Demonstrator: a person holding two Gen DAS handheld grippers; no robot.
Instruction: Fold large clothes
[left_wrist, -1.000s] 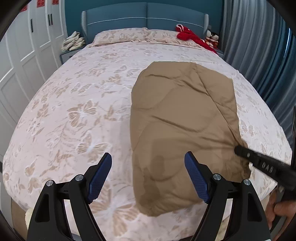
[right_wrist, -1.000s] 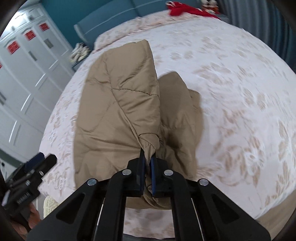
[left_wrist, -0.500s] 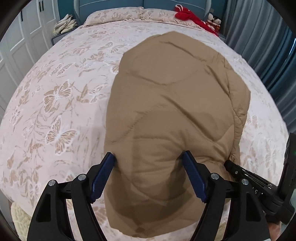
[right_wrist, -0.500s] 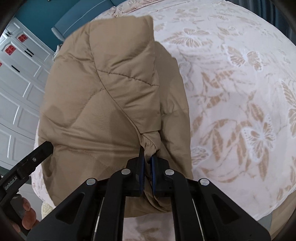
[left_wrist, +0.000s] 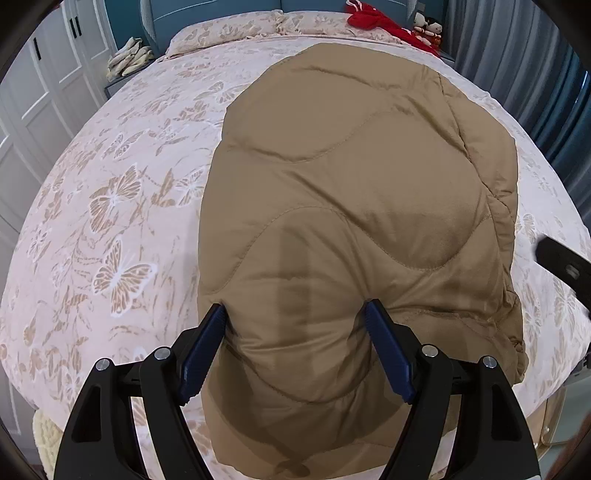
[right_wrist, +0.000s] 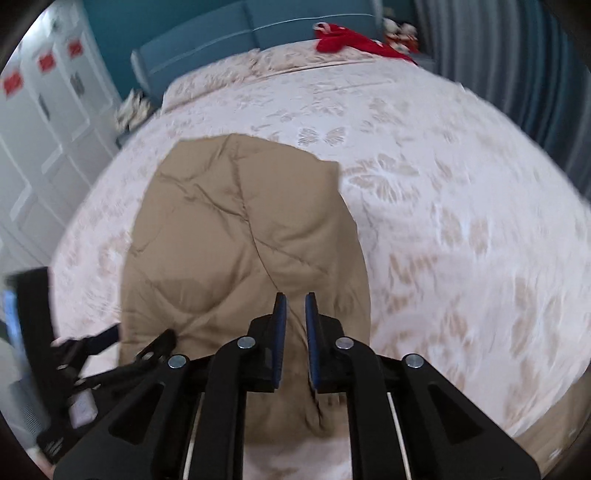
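— Jacket (left_wrist: 354, 229) first: where does it lie?

— Tan and quilted, folded into a long slab on the butterfly-print bedspread (left_wrist: 110, 206). From the left wrist camera it runs from 12 o'clock down to 6 o'clock, its near end reaching the foot edge of the bed.

— And the left gripper (left_wrist: 295, 314)?

— Spread wide. Its blue pads (left_wrist: 201, 350) straddle the near part of the jacket, one at the left edge of the fabric, the other over the cloth toward 5 o'clock. Nothing is pinched between them.

— The right gripper (right_wrist: 294, 301)?

— Its view is blurred. The jaws stand slightly apart, a narrow gap between them with no cloth in it; the jacket lies beneath and ahead of them.

— Anything beyond?

— Red garment (left_wrist: 376, 20) at 1 o'clock by the pillows (left_wrist: 236, 27), white wardrobe (left_wrist: 33, 107) at 10 o'clock.
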